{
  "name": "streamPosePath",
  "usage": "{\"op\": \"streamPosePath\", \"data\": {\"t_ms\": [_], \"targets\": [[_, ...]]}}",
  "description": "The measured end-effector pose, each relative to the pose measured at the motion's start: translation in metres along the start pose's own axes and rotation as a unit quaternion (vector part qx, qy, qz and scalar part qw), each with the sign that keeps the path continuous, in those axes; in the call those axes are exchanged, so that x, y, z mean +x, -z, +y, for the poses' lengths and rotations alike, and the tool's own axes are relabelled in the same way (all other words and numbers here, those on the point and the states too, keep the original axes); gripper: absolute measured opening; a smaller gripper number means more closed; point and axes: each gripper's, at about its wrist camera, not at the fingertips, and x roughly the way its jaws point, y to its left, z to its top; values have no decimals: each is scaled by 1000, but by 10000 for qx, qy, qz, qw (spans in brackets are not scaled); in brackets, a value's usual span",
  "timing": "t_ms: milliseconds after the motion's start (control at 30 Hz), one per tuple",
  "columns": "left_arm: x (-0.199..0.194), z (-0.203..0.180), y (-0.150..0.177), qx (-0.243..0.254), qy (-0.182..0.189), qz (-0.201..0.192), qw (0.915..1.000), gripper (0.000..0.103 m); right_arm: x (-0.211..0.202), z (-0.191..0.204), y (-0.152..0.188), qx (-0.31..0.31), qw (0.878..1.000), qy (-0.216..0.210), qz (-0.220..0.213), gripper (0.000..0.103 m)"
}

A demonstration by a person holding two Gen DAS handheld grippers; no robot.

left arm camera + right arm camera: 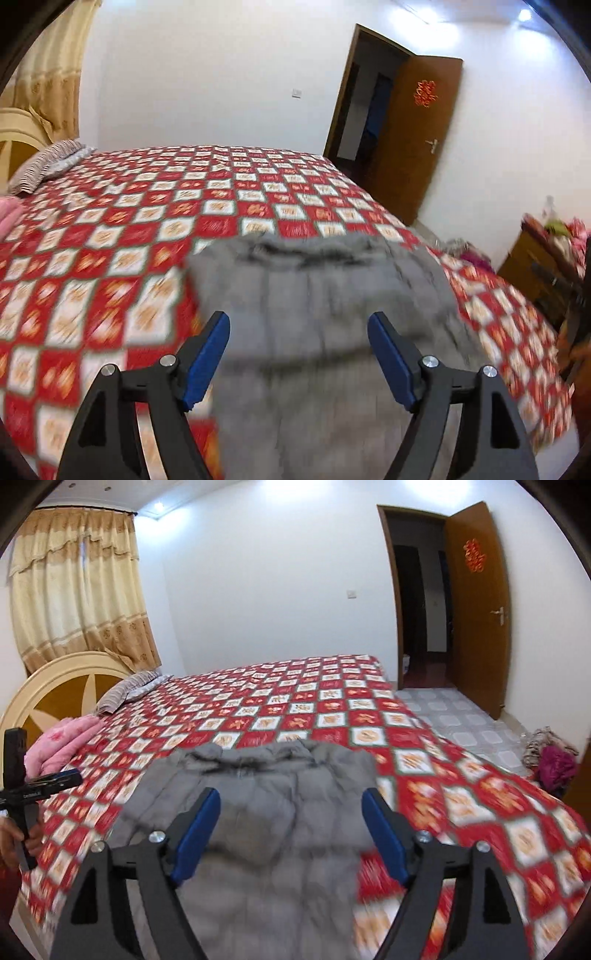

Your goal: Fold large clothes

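Both grippers empty, jaws apart, above the jacket (321, 332) — risk is a sloppy re-grab.

Left gripper (299, 354) and right gripper (291, 830) hold nothing; the grey padded jacket lies on the bed (332, 709) near its front edge, collar end away from the cameras. Frames are blurred, so the hem and sleeves can't be made out. Likely failures: pads pinch only the top layer, the puffy fill springs a fold back open, or the slick shell slides off the bed edge.
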Motion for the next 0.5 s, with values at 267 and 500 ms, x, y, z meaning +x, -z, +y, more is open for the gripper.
{"op": "streamPosePath", "data": {"t_ms": [267, 500], "targets": [[-97, 26, 107, -773, -152, 282, 9965, 79, -129, -2, 65, 73, 9997, 183, 152, 81], [-152, 25, 132, -590, -298, 136, 9977, 79, -224, 15, 52, -2, 9988, 360, -317, 83]]}}
